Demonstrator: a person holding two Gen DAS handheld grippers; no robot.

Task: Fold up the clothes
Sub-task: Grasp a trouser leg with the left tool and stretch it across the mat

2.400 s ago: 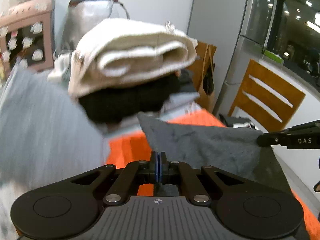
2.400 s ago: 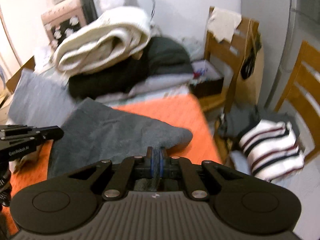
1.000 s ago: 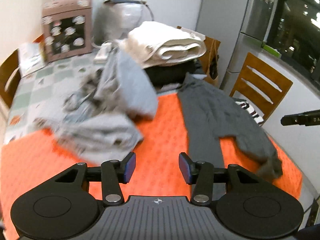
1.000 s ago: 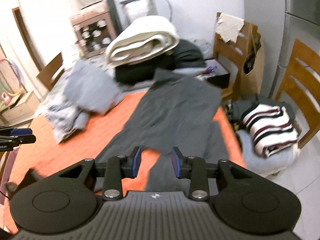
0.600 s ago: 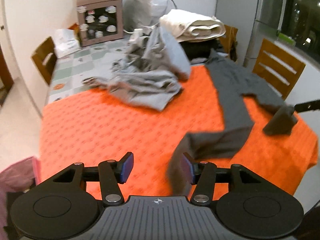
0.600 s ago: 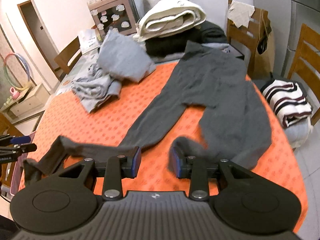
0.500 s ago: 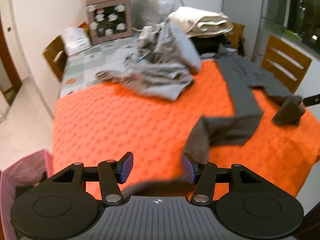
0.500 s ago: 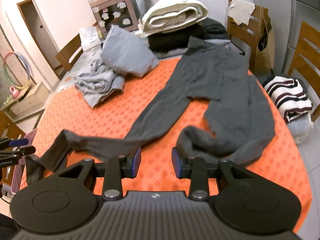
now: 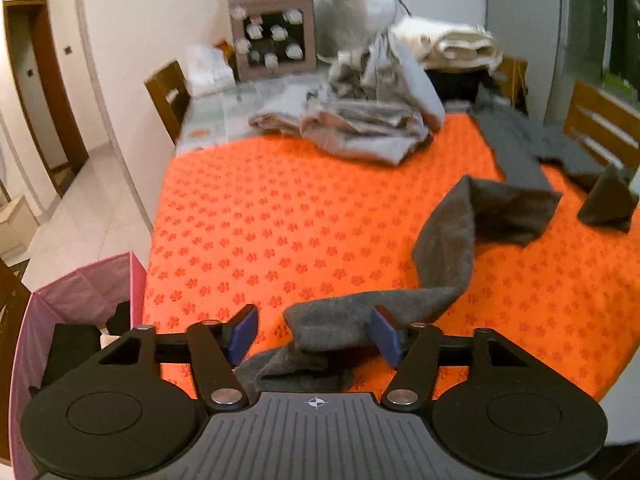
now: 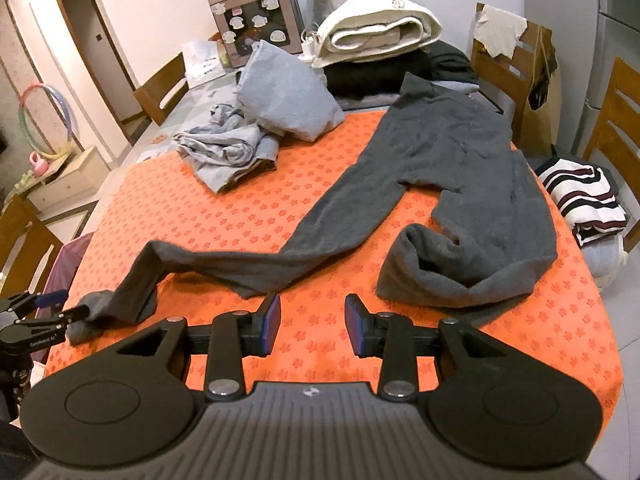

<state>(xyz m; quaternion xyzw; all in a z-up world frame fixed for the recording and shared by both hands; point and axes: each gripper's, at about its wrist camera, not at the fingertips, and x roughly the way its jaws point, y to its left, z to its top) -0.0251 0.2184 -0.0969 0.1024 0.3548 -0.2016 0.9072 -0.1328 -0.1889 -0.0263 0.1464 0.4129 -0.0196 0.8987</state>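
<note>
Grey knit garment (image 10: 448,160) is spread lengthwise on the orange-covered bench (image 10: 248,216), looks like trousers or leggings, body toward the far end by the stacked folded items, 2 legs trailing back toward me.

Step, as I read it: layout before the first fold. Garment is down, not yet flat.

- My left claw (image 9: 314,334): jaws have just been opening, now wide apart. The left leg's cuff (image 9: 332,324) lies bunched between them, brushing the right-hand pad, not pinched. I read that as let go.
- My right claw (image 10: 312,324): part open, nothing between the jaws, hovering over bare orange cloth. The right leg's end (image 10: 460,268) is curled back on itself just beyond it.

Next, I'd say: re-grip both leg ends and pull them straight and parallel. The left leg runs off diagonally with a hump in it, so it needs tension before any fold. Knit looks limp and will bunch if dragged.

Readable text: small white lettering on the left claw's arm (image 10: 40,340) in the right wrist view, too small to read surely. Label on the cream bundle (image 10: 376,28) not legible.
</note>
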